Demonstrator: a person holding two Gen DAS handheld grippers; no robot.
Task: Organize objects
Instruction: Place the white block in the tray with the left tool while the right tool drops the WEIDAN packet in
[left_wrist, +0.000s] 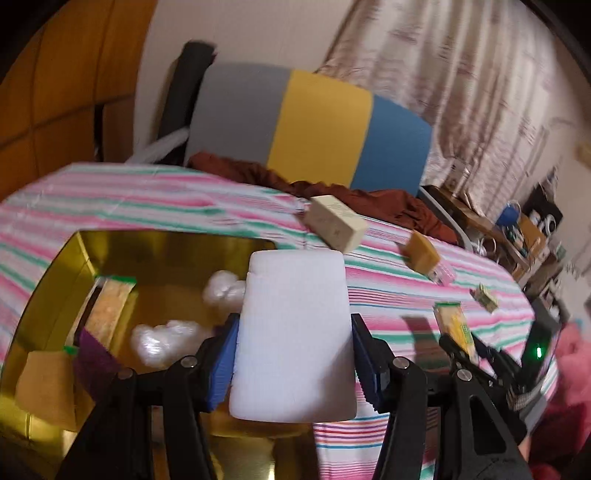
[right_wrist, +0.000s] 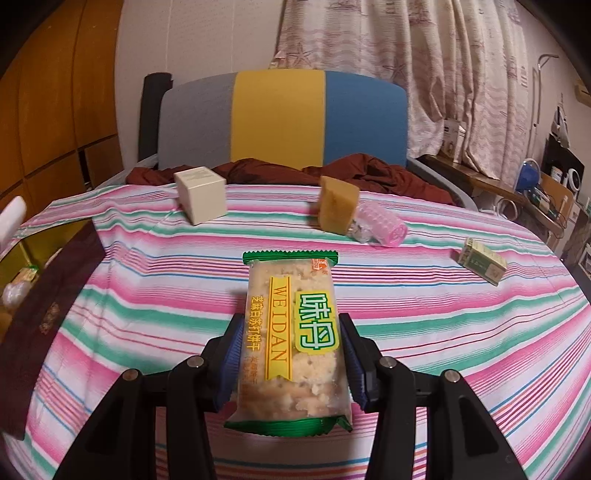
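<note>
My left gripper (left_wrist: 293, 354) is shut on a white foam block (left_wrist: 293, 332) and holds it over the right edge of a gold box (left_wrist: 59, 266). The box holds a cracker packet (left_wrist: 109, 306), two clear plastic wads (left_wrist: 162, 339) and a tan piece (left_wrist: 44, 384). My right gripper (right_wrist: 291, 354) is shut on a green-edged cracker packet (right_wrist: 291, 339) above the striped cloth (right_wrist: 443, 332); it also shows in the left wrist view (left_wrist: 456, 330). Loose on the cloth lie a cream box (right_wrist: 201, 199), a tan block (right_wrist: 338, 206), a pink roller (right_wrist: 380, 225) and a small green box (right_wrist: 482, 264).
The box's dark maroon lid (right_wrist: 40, 314) lies at the left of the cloth. A chair with a grey, yellow and blue back (right_wrist: 280, 118) and a brown garment (right_wrist: 369, 170) stands behind the table. A cluttered shelf (right_wrist: 546, 192) is at the far right.
</note>
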